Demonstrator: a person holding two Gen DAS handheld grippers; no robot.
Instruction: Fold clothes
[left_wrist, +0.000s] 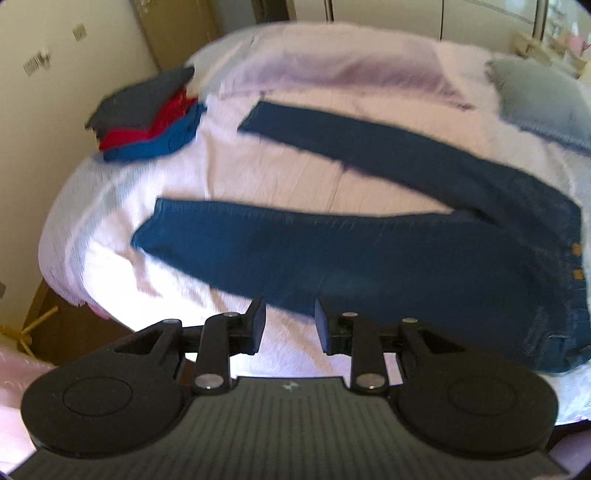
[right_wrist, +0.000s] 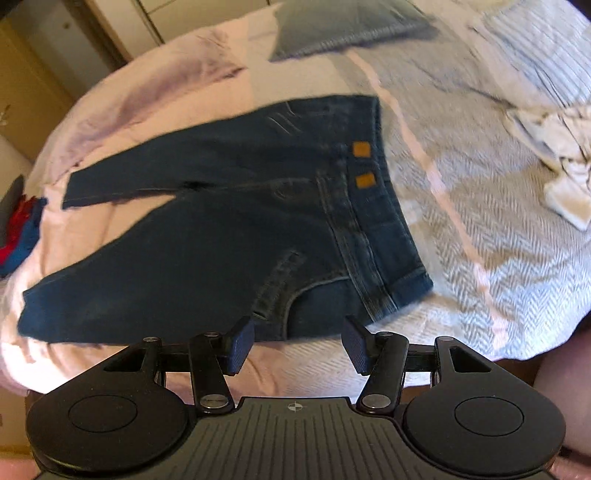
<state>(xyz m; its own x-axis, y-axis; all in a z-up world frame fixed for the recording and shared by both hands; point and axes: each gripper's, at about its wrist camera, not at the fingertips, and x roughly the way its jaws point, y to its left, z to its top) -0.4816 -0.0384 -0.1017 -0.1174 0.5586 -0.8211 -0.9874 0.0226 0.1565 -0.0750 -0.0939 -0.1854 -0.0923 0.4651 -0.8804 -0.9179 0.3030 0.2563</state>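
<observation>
Two spread-legged jeans (left_wrist: 369, 251) flat just beyond both empty, parted jaws.

No legible text, brand name or number is to be found in either view; two small orange-brown tabs (right_wrist: 362, 164) are sewn at the waistband of the jeans (right_wrist: 221, 236), but nothing can be read on them; a small pale emblem (left_wrist: 289, 386) is printed on the ribbed housing of the left gripper (left_wrist: 289, 325), and a crosshair-like mark (right_wrist: 296, 407) on that of the right gripper (right_wrist: 298, 345), neither bearing letters.
</observation>
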